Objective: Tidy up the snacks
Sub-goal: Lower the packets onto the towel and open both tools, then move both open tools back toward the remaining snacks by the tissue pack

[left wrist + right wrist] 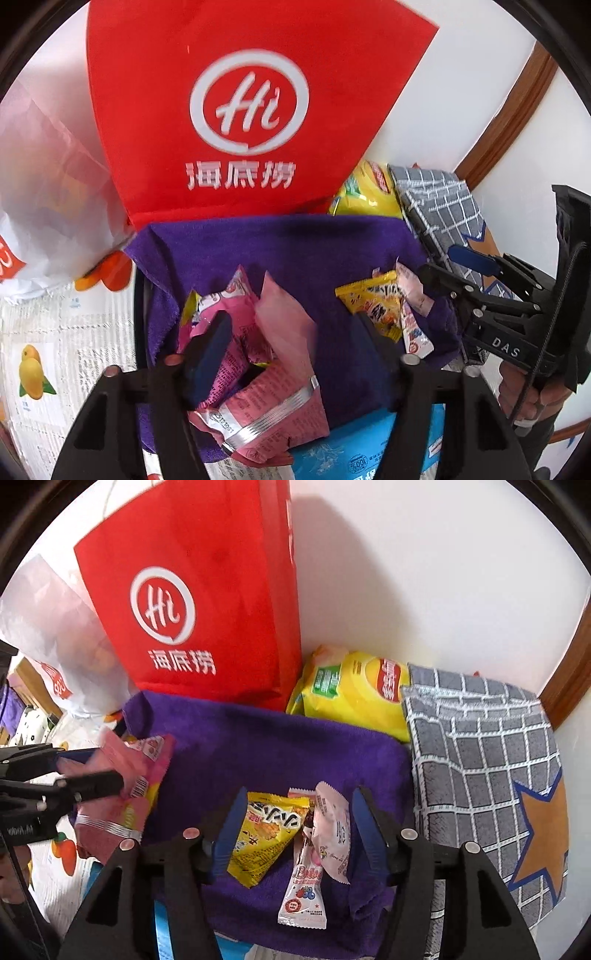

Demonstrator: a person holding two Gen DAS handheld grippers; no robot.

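- Nearest in the right wrist view, the right gripper (295, 834) has its blue-padded jaws spread, one on each side of a small heap of snacks without pressing on them.
- Between those jaws lies a yellow packet (264, 834) with black lettering, roughly triangular, its narrow end towards the near side.
- Just right of it a slim white stick packet (303, 890) with berry pictures runs near to far, and a pale pink wrapper (334, 834) with crimped ends lies partly over its far end, long axis also near to far.
- All three rest on a purple towel (273, 746).
- The left gripper (291, 347) is spread as well; its left pad touches the pink packets (255, 369), its right pad stands apart from them.
- Those pink packets form a loose pile on the left part of the towel, silver crimped ends towards the near side, printed text on their faces; the top one is tilted up.
- Behind the towel stands a red bag (207, 602) with a white "Hi" logo.
- Right of the red bag a yellow chip bag (351, 694) lies on its side against the white wall.
- A grey checked cloth (476, 753) with an orange star lies at the far right.
- A white plastic bag (44, 192) sits at the far left.
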